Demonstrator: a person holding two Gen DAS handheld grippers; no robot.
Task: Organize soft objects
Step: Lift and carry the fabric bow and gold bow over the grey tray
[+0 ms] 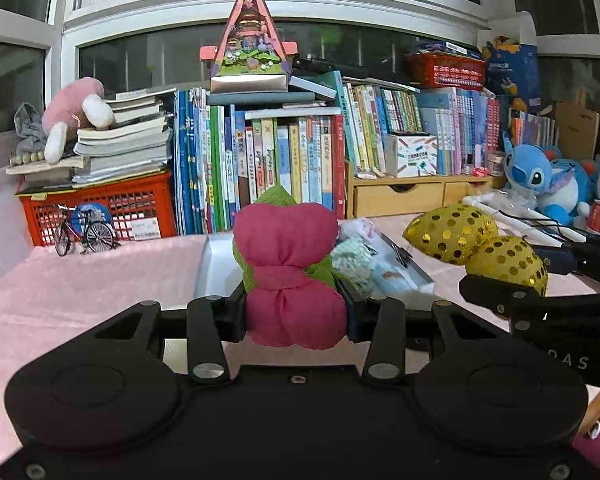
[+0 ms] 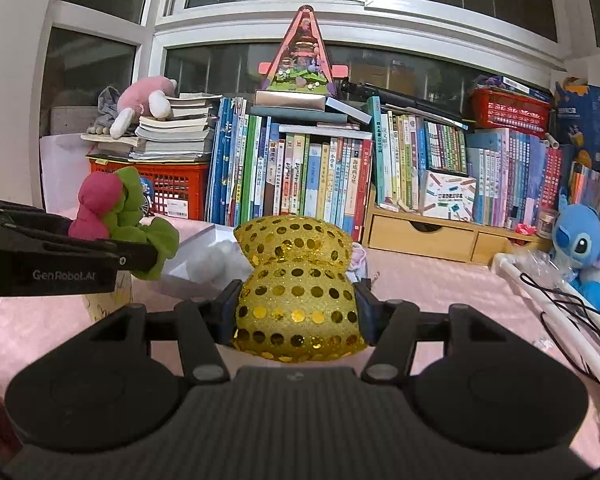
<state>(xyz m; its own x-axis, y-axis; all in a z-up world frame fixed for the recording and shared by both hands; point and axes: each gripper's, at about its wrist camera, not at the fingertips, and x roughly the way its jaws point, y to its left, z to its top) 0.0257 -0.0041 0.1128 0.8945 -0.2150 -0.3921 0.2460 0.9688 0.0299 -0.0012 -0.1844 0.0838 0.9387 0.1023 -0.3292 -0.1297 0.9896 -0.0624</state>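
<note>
My left gripper point(image 1: 295, 312) is shut on a pink and green cloth bow point(image 1: 289, 264) and holds it up above the pink table. The bow also shows at the left of the right wrist view point(image 2: 111, 208). My right gripper point(image 2: 297, 312) is shut on a gold sequin bow point(image 2: 295, 292) and holds it in the air. That bow shows at the right of the left wrist view point(image 1: 476, 244). A white tray point(image 1: 209, 264) with soft cloth items lies on the table behind both bows.
A wall of books point(image 1: 291, 160) and a red crate point(image 1: 103, 208) stand at the back. Blue plush toys point(image 1: 540, 180) and a white frame with a black cord point(image 2: 548, 296) lie at the right. A toy bicycle point(image 1: 83, 234) stands back left.
</note>
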